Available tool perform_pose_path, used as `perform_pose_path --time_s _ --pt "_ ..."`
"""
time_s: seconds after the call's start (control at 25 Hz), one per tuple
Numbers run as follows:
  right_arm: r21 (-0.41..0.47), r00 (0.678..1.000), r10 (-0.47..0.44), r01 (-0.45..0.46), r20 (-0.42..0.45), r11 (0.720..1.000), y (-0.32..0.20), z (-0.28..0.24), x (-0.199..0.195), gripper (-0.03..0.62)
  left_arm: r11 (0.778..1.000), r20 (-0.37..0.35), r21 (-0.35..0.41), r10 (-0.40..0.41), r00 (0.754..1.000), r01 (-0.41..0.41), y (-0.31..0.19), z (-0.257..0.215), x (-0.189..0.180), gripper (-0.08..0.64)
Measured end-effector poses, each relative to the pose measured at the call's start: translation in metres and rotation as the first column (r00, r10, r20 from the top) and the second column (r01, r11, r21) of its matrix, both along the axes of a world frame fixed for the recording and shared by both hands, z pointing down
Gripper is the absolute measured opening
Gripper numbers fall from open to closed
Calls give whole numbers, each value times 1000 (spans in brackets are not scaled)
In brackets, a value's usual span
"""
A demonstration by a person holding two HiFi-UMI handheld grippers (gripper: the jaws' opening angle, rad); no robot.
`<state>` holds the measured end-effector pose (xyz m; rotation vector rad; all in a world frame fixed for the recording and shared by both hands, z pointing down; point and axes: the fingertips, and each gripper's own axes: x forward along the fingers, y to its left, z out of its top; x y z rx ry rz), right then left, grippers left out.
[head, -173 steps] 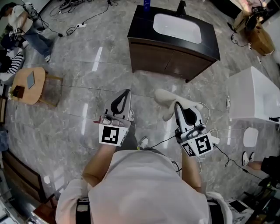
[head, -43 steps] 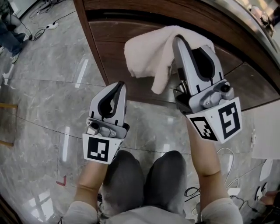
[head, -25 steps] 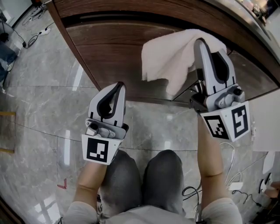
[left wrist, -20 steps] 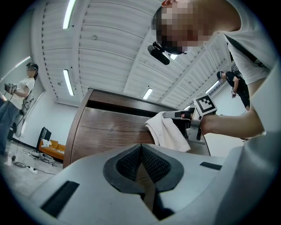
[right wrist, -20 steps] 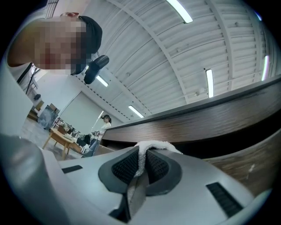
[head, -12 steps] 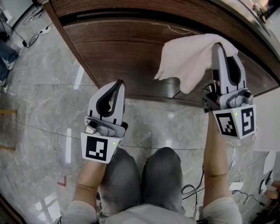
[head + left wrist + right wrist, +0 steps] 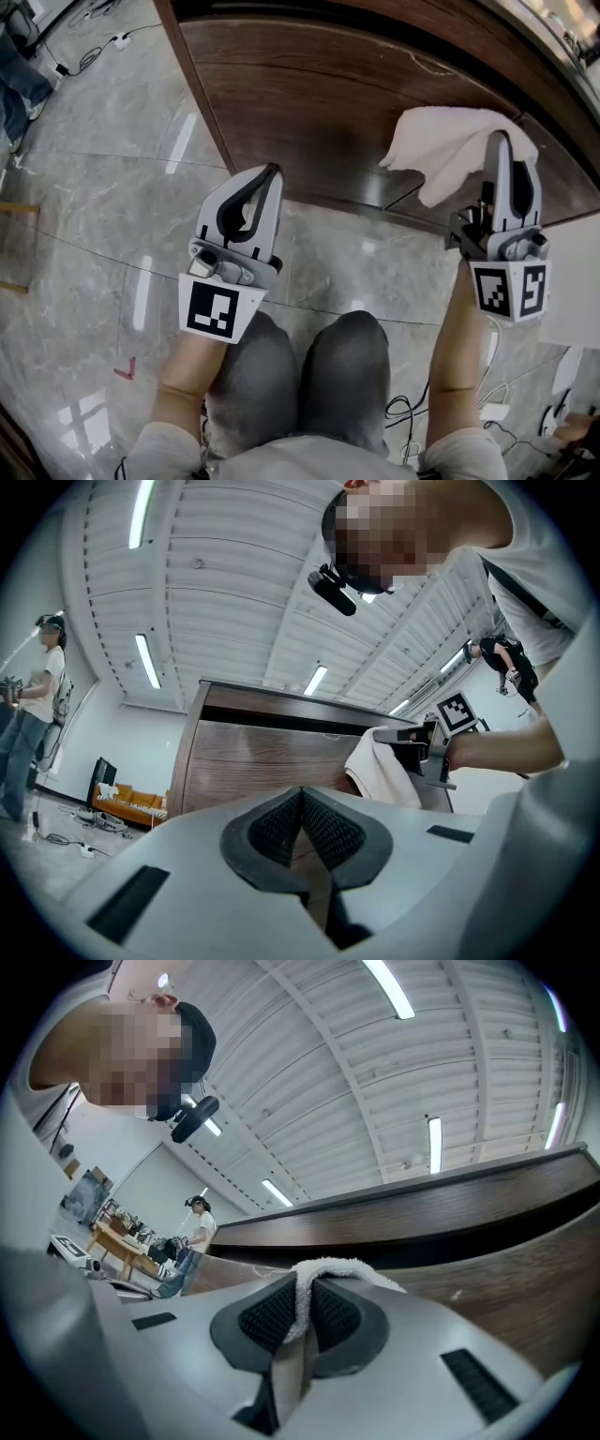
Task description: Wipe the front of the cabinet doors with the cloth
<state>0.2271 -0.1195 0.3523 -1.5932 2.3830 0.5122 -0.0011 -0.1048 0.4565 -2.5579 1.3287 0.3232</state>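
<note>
A white cloth (image 7: 452, 150) is pinched in my right gripper (image 7: 507, 150), whose jaws are shut on it, and it lies against the dark wooden cabinet door (image 7: 328, 103) near the seam between two doors. In the right gripper view the cloth (image 7: 314, 1279) pokes up between the pads. My left gripper (image 7: 265, 183) hangs shut and empty just below the cabinet's lower edge, to the left. In the left gripper view the jaws (image 7: 302, 803) meet, with the cabinet door (image 7: 253, 761) and cloth (image 7: 384, 771) beyond.
Grey marble floor (image 7: 94, 216) spreads left of the cabinet. My knees (image 7: 309, 375) are low, just in front of it. Cables (image 7: 412, 412) lie on the floor at lower right. A white object (image 7: 577, 281) stands at the right edge. A person (image 7: 28, 724) stands far off.
My right gripper has carried the cloth rightward and down across the door front. The left gripper has stayed almost still, shut.
</note>
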Motion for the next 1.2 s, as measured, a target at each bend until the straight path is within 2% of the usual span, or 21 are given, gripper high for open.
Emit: perform_pose_path --time_s 0.16,0.36,0.76,0.84,1.04,1.2 --pt "-21 999 -42 42 7 999 15 8 -29 52 1000 -2 -13 -23 1000 23 0 -6 -17 17" --pt "-11 985 -170 170 39 985 23 11 -89 52 998 13 -16 -54 998 54 2 -1 -47 17" --pt "-1 913 -408 408 8 913 -3 32 -222 52 992 28 -40 -119 992 120 3 23 -94 17" --pt "-16 905 -425 425 4 905 -13 38 -247 52 990 24 -42 -134 991 135 3 27 -104 17" --pt "-48 921 -386 389 61 920 -40 45 -277 52 988 23 -41 -149 989 150 4 27 -119 17" --pt "-51 919 -393 394 40 918 -45 47 -300 52 985 15 -37 -166 986 167 4 26 -131 17"
